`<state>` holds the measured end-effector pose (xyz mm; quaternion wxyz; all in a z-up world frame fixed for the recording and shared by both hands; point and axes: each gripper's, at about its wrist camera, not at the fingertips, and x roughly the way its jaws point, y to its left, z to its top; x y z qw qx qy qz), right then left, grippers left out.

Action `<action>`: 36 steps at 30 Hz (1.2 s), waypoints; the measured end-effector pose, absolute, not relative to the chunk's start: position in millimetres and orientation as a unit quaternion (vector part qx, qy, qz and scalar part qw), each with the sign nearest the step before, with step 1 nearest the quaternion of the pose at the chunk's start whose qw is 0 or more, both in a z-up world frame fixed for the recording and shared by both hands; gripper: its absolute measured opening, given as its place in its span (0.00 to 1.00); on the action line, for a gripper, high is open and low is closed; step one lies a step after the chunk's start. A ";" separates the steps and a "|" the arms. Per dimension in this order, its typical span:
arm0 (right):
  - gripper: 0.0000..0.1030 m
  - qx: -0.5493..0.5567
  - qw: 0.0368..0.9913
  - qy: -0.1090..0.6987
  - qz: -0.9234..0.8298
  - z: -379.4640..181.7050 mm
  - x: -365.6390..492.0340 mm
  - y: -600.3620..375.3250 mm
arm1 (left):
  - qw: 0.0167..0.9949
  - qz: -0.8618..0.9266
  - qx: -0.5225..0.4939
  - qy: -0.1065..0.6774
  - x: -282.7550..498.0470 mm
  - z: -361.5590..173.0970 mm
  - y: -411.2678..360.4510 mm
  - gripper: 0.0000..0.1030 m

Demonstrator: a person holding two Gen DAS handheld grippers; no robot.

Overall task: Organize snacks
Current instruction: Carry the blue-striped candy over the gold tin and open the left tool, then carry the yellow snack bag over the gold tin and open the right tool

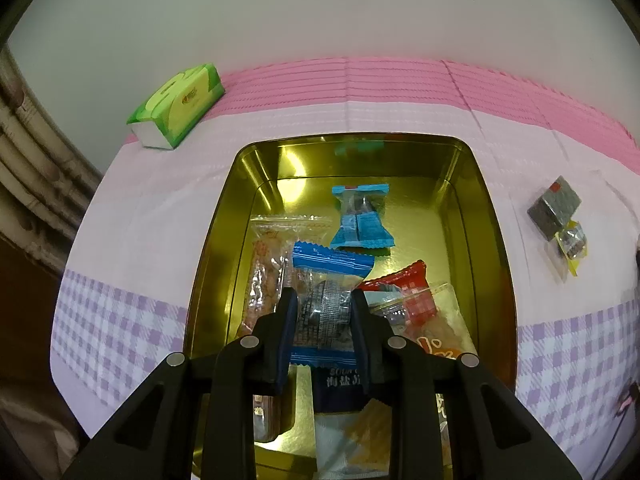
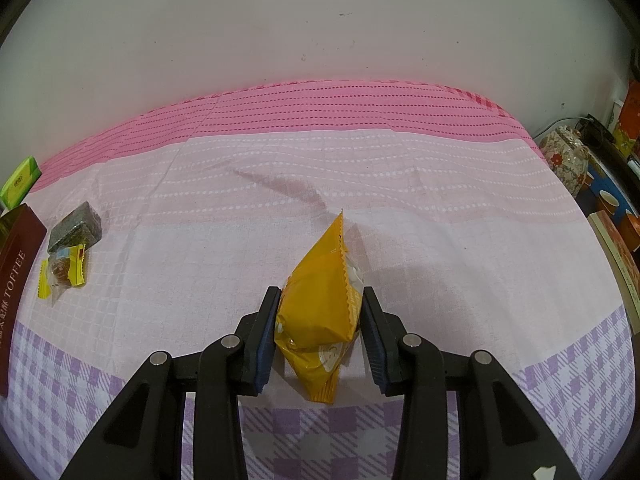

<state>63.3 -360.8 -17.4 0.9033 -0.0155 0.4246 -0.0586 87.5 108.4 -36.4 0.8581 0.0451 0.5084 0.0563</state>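
My left gripper [image 1: 323, 300] is shut on a blue-edged clear snack packet [image 1: 326, 280], held low inside the gold tin [image 1: 494, 248]. In the tin lie a light-blue packet [image 1: 362, 220], a long clear packet of orange snacks [image 1: 266, 272], a red packet [image 1: 408, 284] and a clear packet with orange print [image 1: 440, 328]. My right gripper [image 2: 320, 300] is shut on a yellow snack packet [image 2: 320, 292], which stands on end over the tablecloth. A grey wrapped block [image 2: 76, 228] and a small yellow-edged packet [image 2: 62, 270] lie on the cloth at the left of the right wrist view.
A green tissue pack [image 1: 180, 104] sits at the table's far left edge by the wall. A dark red toffee box lid [image 2: 16, 264] lies at the left. Beyond the table's right edge are a floral jar [image 2: 568, 160], boxes and books. The pink and purple checked cloth [image 2: 400, 200] covers the table.
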 end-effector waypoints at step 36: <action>0.34 -0.030 0.902 0.426 -0.062 -15.2 60.1 -359.7 | 0.877 0.051 0.028 0.476 26.3 -13.8 121.6 0.38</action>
